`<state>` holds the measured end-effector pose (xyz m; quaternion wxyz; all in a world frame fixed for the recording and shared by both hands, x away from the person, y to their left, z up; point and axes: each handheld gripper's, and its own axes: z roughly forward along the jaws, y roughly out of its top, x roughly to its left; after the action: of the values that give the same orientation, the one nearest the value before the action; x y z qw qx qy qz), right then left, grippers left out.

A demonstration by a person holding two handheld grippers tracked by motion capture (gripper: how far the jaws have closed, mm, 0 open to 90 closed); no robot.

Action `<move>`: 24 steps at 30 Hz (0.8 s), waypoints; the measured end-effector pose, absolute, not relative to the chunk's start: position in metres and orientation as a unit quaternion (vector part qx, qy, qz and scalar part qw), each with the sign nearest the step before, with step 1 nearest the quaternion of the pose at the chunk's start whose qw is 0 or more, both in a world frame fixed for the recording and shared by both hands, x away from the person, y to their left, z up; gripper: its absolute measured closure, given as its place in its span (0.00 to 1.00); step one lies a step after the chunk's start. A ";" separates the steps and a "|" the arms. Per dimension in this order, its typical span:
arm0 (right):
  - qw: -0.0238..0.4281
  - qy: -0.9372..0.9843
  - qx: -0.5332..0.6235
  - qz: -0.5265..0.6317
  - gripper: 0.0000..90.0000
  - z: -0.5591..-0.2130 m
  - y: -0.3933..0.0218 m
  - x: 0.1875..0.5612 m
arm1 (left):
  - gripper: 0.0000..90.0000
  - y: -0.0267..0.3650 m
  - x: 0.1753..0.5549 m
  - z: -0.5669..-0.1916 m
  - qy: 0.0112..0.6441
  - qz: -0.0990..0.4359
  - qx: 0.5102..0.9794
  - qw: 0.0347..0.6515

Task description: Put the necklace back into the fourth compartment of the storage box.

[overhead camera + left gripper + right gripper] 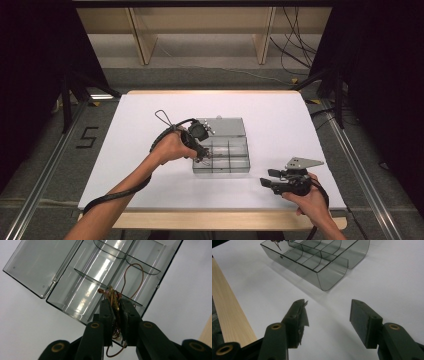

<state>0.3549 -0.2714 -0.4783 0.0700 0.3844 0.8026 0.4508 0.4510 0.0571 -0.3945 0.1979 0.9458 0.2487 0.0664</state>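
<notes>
A clear plastic compartment box (220, 169) lies mid-table, its lid (226, 126) folded open at the far side. My left gripper (204, 157) hangs over the box's left end, shut on a bundle of brown, red and yellow rubber bands (113, 293). One brown loop (135, 277) droops over a compartment divider of the box (82, 290), beside the lid (42, 262). My right gripper (265, 182) rests near the front right of the table, open and holding nothing (328, 312). Ahead of it stands the box (329, 277), with the rubber bands (277, 242) at its far corner.
The white table top (150, 110) has a wooden front edge (215, 220), which runs close by the right gripper (227, 310). Behind the table are wooden shelf legs (142, 40) and loose cables (295, 45) on the floor. Metal rails (45, 170) run along both sides.
</notes>
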 end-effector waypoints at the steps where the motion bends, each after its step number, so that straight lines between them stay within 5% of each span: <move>1: 0.073 0.803 0.384 0.451 0.52 -0.479 -0.271 0.355 | 0.89 0.057 0.451 -0.396 0.247 0.063 0.947 0.196; 24: 0.083 0.809 0.370 0.449 0.52 -0.479 -0.273 0.357 | 0.88 0.053 0.457 -0.422 0.249 0.028 0.955 0.160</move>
<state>0.3569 -0.2728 -0.4789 0.0829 0.3700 0.8093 0.4486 0.4574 0.0534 -0.4224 0.1603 0.9548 0.2486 0.0280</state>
